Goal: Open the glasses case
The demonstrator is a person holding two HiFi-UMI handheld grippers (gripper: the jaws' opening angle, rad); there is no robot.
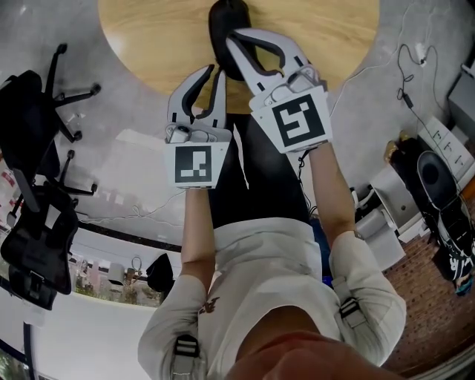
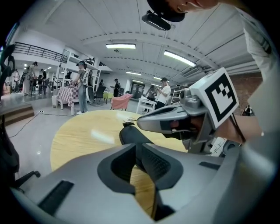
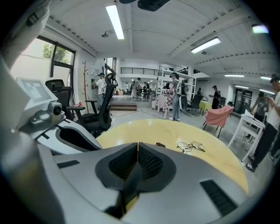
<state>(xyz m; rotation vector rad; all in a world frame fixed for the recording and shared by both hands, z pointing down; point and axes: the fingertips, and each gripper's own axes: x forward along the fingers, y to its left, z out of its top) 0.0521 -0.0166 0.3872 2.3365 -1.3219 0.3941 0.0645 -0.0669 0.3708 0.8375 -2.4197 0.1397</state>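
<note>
You hold your left claw [image 1: 215, 72] and right claw [image 1: 232, 37] with jaws pressed together on nothing, both at the near edge of the round pale wooden tabletop [image 1: 148, 37], where the closed black oval glasses case [image 1: 223, 18] lies.

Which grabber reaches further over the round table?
The right gripper: its tips are up by the black glasses case, while the left gripper only just crosses the table edge.
</note>
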